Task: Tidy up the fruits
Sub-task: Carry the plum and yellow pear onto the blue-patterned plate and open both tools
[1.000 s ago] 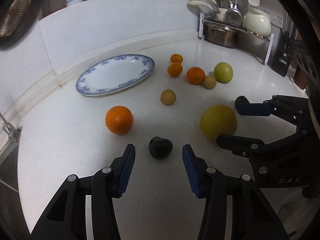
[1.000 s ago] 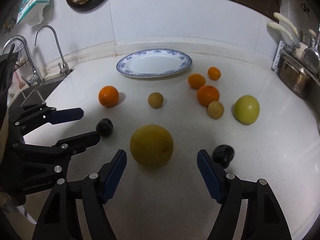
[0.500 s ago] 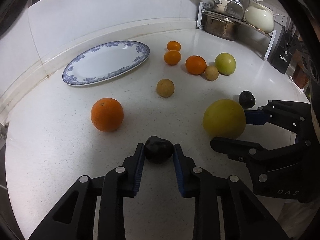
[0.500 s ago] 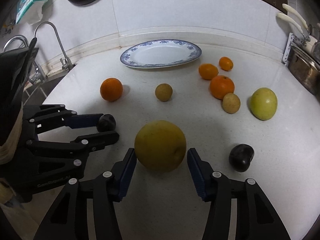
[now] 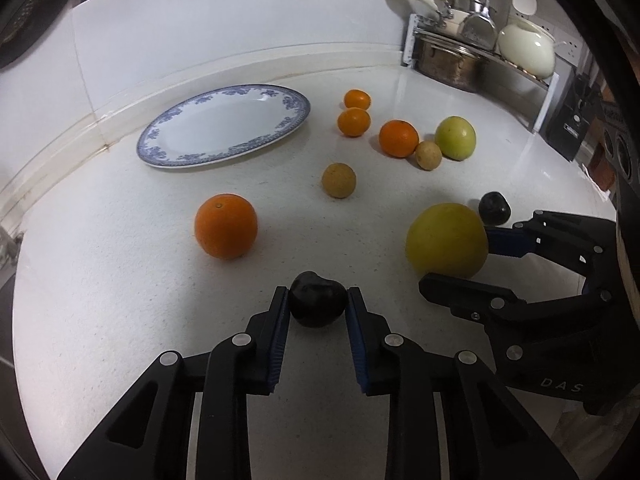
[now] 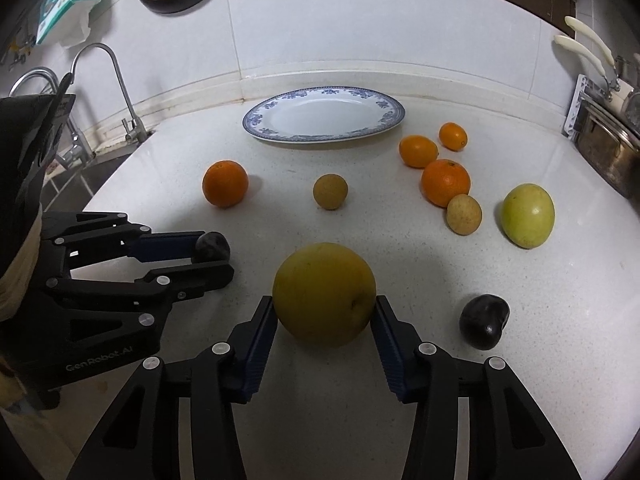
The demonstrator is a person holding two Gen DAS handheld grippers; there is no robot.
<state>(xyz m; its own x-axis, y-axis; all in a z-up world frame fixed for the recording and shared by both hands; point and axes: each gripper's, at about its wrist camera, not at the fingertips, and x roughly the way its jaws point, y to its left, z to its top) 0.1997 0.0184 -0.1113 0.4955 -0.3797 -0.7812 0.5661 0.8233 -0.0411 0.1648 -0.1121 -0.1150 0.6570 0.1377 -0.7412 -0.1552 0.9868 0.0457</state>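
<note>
My left gripper [image 5: 318,304] is shut on a dark plum [image 5: 317,299] low over the white counter; it also shows in the right wrist view [image 6: 212,254]. My right gripper [image 6: 325,310] is shut on a large yellow fruit [image 6: 324,294], also seen in the left wrist view [image 5: 447,240]. A blue-rimmed white plate [image 5: 224,126] lies empty at the back. A second dark plum [image 6: 484,322] lies right of the yellow fruit.
Loose on the counter: an orange [image 5: 226,231], a small brown fruit [image 5: 339,180], three more oranges [image 5: 398,138], another brown fruit [image 5: 428,155] and a green apple [image 5: 455,137]. A pot rack [image 5: 452,62] stands back right. A sink and tap [image 6: 120,88] lie left.
Both grippers have closed: the left onto the dark plum, the right onto the large yellow fruit. Both moved forward a little.
</note>
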